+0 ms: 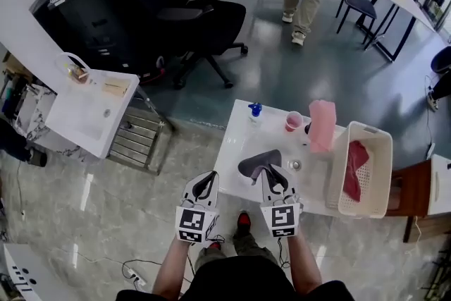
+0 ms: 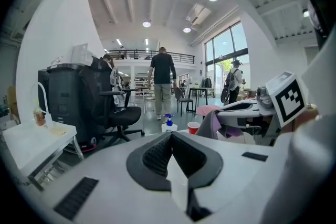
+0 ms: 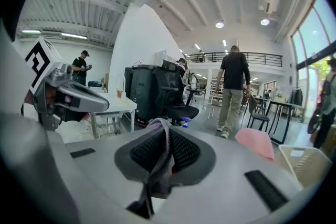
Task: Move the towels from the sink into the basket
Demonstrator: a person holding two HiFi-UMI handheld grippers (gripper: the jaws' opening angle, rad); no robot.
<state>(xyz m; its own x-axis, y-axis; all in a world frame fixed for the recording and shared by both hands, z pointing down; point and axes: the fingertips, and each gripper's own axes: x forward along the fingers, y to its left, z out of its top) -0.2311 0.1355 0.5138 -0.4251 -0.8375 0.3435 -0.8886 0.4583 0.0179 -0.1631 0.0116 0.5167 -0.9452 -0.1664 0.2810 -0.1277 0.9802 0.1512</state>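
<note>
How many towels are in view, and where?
3: a grey towel pinched in the right gripper at the sink, a pink towel standing by the sink's right edge, and a dark red towel in the basket. Others may be hidden.

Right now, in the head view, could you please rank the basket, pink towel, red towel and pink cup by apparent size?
Largest: basket.
Next: pink towel and red towel, too alike to rank.
Smallest: pink cup.

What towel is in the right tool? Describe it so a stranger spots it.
Find the white sink unit before the person. Over its basin the right tool pinches a grey towel. It is the only grey one: the pink towel is farther back, the dark red towel lies in the basket.
</note>
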